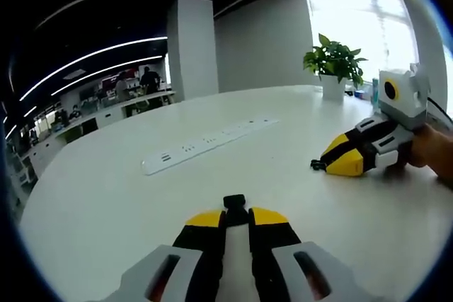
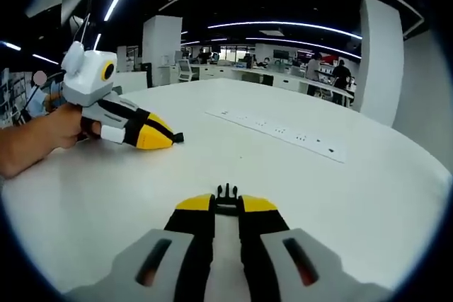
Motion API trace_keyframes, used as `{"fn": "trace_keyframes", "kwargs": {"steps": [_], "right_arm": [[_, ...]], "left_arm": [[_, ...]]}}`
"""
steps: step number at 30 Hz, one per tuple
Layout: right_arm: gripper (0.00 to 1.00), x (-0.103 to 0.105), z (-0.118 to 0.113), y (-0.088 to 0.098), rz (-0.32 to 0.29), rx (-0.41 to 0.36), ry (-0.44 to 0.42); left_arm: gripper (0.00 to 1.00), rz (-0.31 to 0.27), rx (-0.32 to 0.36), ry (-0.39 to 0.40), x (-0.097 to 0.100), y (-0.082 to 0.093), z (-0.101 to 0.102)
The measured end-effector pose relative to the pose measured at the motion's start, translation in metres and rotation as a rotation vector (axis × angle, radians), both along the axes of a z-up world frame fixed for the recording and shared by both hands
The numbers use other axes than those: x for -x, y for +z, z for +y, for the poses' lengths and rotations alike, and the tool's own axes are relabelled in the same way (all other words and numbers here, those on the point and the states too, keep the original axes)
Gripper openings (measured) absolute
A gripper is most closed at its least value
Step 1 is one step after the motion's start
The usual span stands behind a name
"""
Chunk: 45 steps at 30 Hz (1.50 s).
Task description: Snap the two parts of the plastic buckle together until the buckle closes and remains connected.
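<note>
Left gripper view: left gripper [image 1: 236, 216] clenched on black plastic buckle socket half [image 1: 234, 204], low over white round table [image 1: 106, 203]. Right gripper [image 1: 327, 163] across table, well apart.

Right gripper view: right gripper [image 2: 226, 204] clamped on black pronged buckle half [image 2: 226, 192]. Long white power strip [image 2: 283, 132] beyond.

White round-edged table [image 1: 127, 203] seen in both views, surface plain and glossy. Long white power strip [image 1: 205, 144] laid flat near table middle. White pot with green plant [image 1: 333, 68] stood near far edge by window. Two black buckle parts rested on tabletop: one [image 1: 234, 204] at near edge, other [image 1: 318, 165] well apart to right.
</note>
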State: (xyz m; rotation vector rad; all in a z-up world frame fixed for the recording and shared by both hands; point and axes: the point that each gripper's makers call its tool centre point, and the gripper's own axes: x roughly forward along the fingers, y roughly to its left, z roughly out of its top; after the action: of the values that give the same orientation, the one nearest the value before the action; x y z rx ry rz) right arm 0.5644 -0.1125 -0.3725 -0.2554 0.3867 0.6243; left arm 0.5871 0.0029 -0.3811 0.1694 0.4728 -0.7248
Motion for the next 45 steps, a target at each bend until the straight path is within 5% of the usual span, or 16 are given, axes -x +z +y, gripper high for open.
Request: {"fn": "trace_keyframes", "kwargs": {"steps": [14, 23, 28, 37, 39, 45], "right_arm": [[0.1, -0.004, -0.008, 0.004, 0.017, -0.045, -0.018], [0.1, -0.003, -0.011, 0.005, 0.027, -0.044, -0.016], [0.1, -0.004, -0.012, 0.015, -0.011, -0.063, -0.019], [0.1, -0.009, -0.027, 0.035, -0.091, -0.055, -0.048], [0.1, -0.008, -0.027, 0.038, -0.088, -0.109, -0.052], [0.1, -0.006, -0.027, 0.034, -0.068, -0.096, -0.045]], "left_arm": [[0.1, 0.026, 0.024, 0.013, -0.006, 0.001, 0.006], [0.1, 0.046, 0.032, -0.043, 0.021, 0.006, -0.003], [0.11, 0.014, -0.007, -0.07, 0.015, 0.005, 0.0], [0.11, -0.048, 0.021, -0.117, 0.013, 0.019, -0.001], [0.11, -0.07, 0.021, -0.116, 0.001, 0.022, 0.002], [0.11, -0.096, 0.06, -0.135, -0.006, 0.034, -0.002]]}}
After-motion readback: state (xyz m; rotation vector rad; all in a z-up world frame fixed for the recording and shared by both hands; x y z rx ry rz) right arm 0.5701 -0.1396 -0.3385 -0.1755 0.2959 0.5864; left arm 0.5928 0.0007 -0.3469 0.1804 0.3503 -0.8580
